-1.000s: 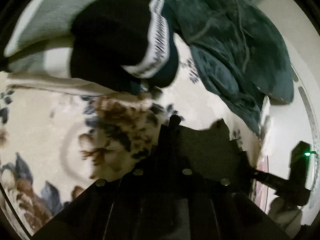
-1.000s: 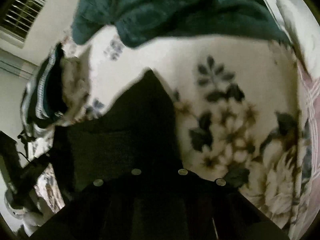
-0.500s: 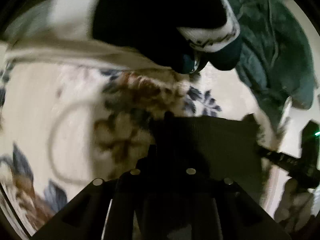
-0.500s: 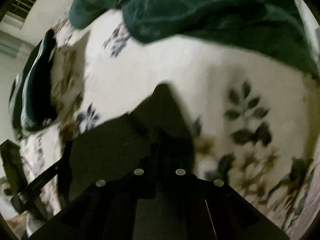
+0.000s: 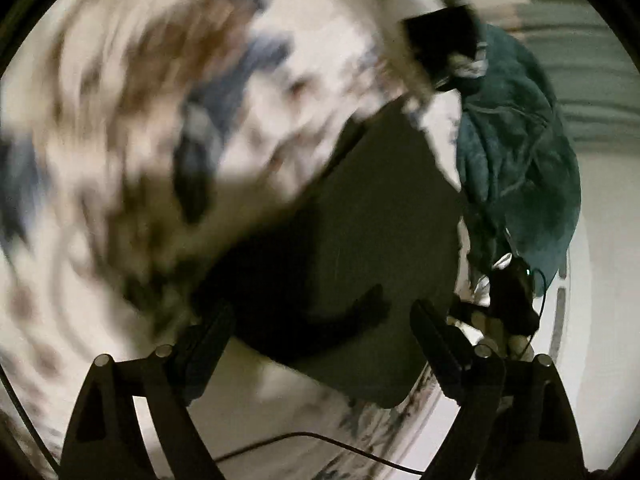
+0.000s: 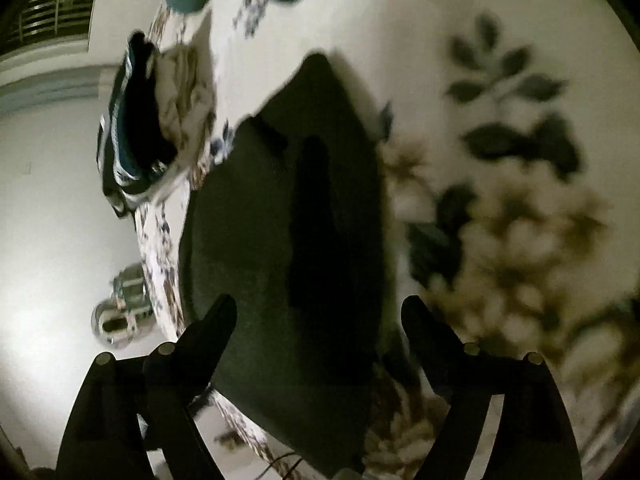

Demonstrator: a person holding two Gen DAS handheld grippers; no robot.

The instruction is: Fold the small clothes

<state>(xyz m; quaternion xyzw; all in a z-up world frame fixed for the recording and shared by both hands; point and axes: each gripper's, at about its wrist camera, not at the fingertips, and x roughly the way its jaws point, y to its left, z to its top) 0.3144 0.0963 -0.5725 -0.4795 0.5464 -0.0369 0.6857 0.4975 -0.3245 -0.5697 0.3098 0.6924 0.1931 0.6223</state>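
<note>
A dark, flat piece of clothing (image 5: pixel 360 240) lies spread on the floral bedspread (image 5: pixel 120 120). It also shows in the right wrist view (image 6: pixel 256 248), with a darker fold down its middle. My left gripper (image 5: pixel 320 320) is open and empty, its fingers just over the cloth's near edge. My right gripper (image 6: pixel 320 316) is open and empty above the cloth's near end. The other gripper (image 5: pixel 512 304) shows at the right of the left wrist view.
A dark green blanket (image 5: pixel 516 152) lies heaped at the far side of the bed. A stack of folded dark and striped clothes (image 6: pixel 128 128) sits near the bed's edge; it also shows in the left wrist view (image 5: pixel 444 44). A cable (image 5: pixel 320 440) runs below the left gripper.
Both grippers have opened and let go of the dark cloth, which now lies flat on the bed. The left view has swung fast and is blurred.
</note>
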